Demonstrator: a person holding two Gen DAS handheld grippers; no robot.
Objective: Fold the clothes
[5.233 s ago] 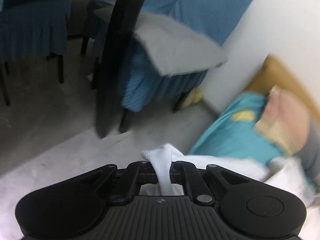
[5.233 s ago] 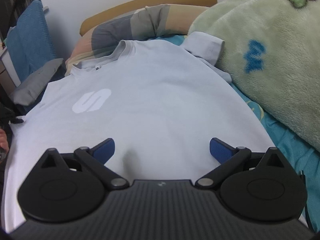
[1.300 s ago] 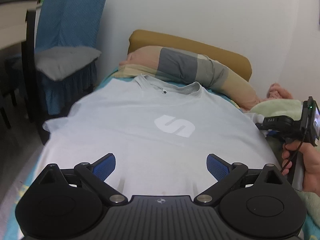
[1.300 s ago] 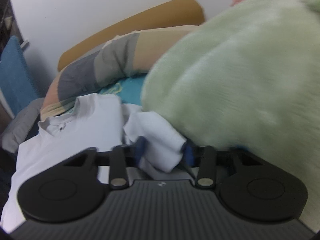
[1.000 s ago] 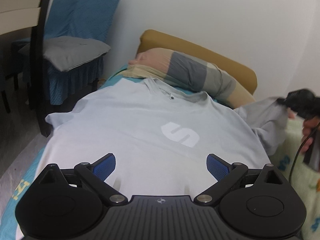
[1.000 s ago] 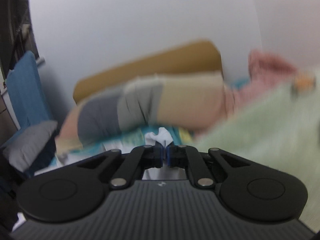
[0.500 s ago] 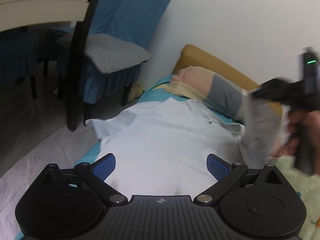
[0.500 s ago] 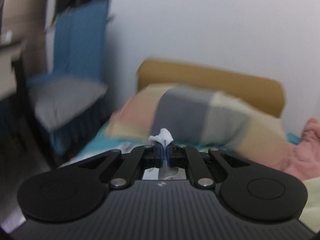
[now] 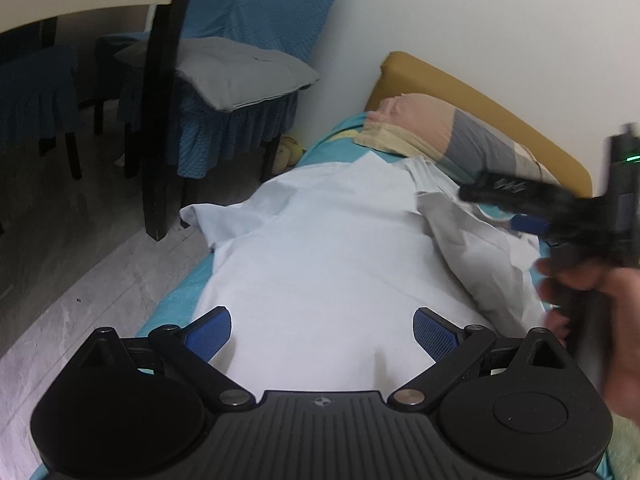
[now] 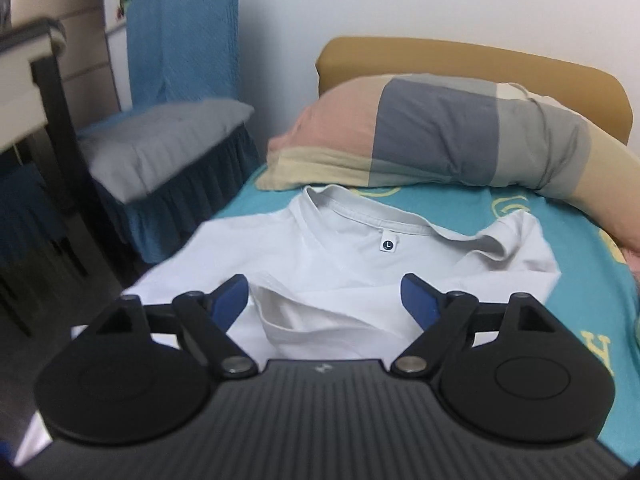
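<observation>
A pale grey-white T-shirt (image 9: 320, 256) lies on the bed, collar toward the pillow, with its right side folded over onto the body. My left gripper (image 9: 322, 334) hovers open over the shirt's lower part, nothing between its blue pads. My right gripper (image 10: 324, 300) is open just above the folded-over sleeve (image 10: 316, 320), near the collar (image 10: 372, 220) and its size tag. In the left wrist view the right gripper (image 9: 524, 216) appears blurred at the right, held by a hand (image 9: 600, 308).
A striped pillow (image 10: 460, 140) and a tan headboard (image 10: 460, 56) lie beyond the collar. The teal bedsheet (image 10: 580, 312) shows to the right. A chair with a grey cushion (image 9: 236, 72) and blue cover stands left of the bed; grey floor (image 9: 80, 264) lies below it.
My right gripper carried the right sleeve across the shirt, then opened and let it drop onto the body. My left gripper stayed open and swung its view leftward.
</observation>
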